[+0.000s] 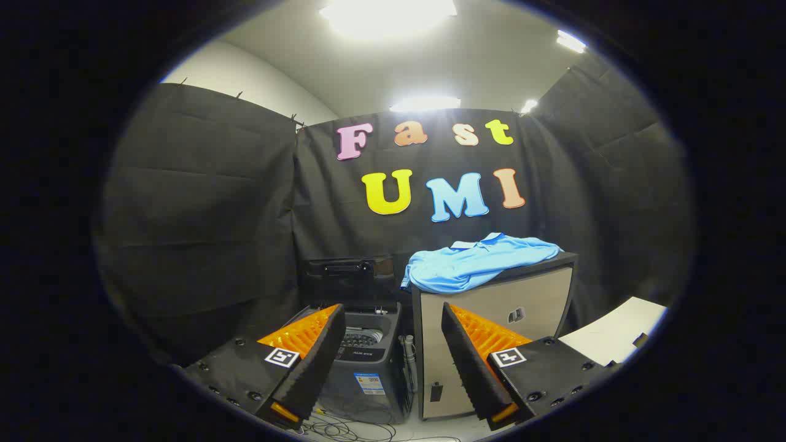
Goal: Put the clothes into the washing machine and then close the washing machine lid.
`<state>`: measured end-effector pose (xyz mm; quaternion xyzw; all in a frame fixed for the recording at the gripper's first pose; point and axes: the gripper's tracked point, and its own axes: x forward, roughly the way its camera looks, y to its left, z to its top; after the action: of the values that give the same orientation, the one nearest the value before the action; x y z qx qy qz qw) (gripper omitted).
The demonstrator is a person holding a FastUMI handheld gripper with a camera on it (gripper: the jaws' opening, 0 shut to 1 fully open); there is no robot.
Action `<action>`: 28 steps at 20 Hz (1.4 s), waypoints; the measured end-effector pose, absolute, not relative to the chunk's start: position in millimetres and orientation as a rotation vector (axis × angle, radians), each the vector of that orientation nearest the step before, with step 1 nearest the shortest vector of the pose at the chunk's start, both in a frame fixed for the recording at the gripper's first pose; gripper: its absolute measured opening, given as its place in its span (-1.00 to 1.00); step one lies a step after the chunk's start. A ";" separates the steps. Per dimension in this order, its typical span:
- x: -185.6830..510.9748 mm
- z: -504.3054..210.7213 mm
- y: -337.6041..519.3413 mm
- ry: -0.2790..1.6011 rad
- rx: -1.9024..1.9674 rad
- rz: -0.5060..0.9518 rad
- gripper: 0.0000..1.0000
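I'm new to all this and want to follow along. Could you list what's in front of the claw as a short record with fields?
clothing: light blue polo shirt, lying crumpled on top of the cabinet
cabinet: beige-fronted box, right of the washer
washing machine: small dark top-loader, lid raised, drum visible
claw: open, holding nothing, well short of the shirt
task progress: shirt not yet picked up

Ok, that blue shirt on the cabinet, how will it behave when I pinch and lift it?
The blue shirt lies crumpled and one edge droops over the cabinet, so it is probably floppy and light. Expect it to sag and trail below the open gripper, possibly snagging the washing machine rim.
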<state>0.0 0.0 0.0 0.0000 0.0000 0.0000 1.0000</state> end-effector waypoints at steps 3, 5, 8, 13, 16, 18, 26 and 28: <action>1.2 0.6 -2.9 0.000 0.004 -0.009 0.95; 4.0 2.0 -3.1 0.000 0.008 -0.011 0.95; 7.7 7.9 -3.6 -0.004 0.007 -0.009 0.95; 10.0 14.3 -6.0 -0.011 0.025 -0.005 0.95; 10.0 17.2 -8.3 -0.007 0.022 -0.003 0.95; 10.9 19.1 -10.7 -0.007 0.021 -0.003 0.95; 18.7 30.2 -24.0 0.005 -0.002 -0.021 0.95; 24.8 37.2 -27.1 -0.002 -0.005 -0.022 0.95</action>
<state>24.8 -27.1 37.2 -0.0024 -0.0009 -0.0112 0.9999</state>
